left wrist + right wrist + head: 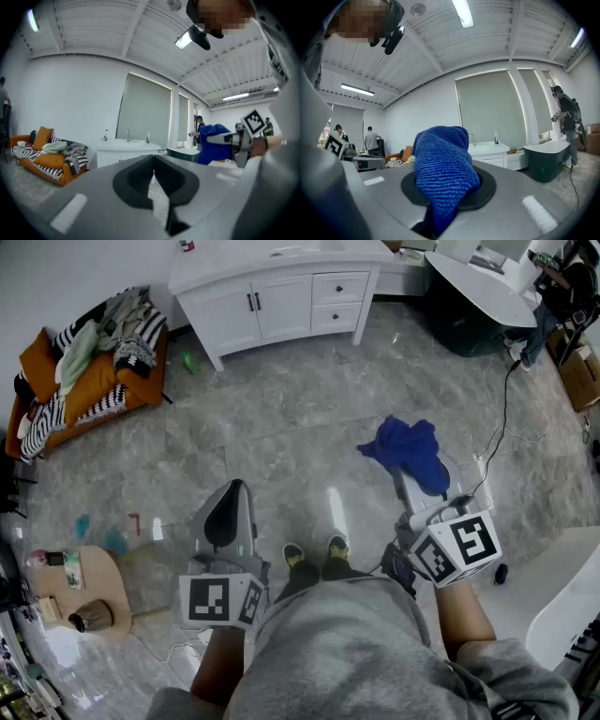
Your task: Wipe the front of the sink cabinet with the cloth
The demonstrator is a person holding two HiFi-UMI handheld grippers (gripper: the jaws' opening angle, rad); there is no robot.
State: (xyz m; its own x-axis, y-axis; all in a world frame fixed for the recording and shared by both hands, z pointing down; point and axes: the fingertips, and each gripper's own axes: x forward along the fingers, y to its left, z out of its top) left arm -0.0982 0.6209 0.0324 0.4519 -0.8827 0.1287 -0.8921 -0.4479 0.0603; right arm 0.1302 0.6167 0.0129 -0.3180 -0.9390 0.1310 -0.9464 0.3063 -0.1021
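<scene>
The white sink cabinet [281, 301] stands against the far wall, well ahead of me across the grey floor; it also shows small in the left gripper view [126, 152] and behind the cloth in the right gripper view [490, 152]. My right gripper [414, 479] is shut on a blue cloth [408, 451], which bunches up over its jaws [440, 164] and hides their tips. My left gripper [234, 488] is held level at my left, its jaws together with nothing between them [153, 187]. Both grippers are far from the cabinet.
An orange sofa [89, 381] heaped with clothes stands at the left. A dark green tub [478, 306] and a person [553, 296] are at the far right. A small round wooden table [80, 592] is near my left, and a cable [502, 427] trails over the floor at the right.
</scene>
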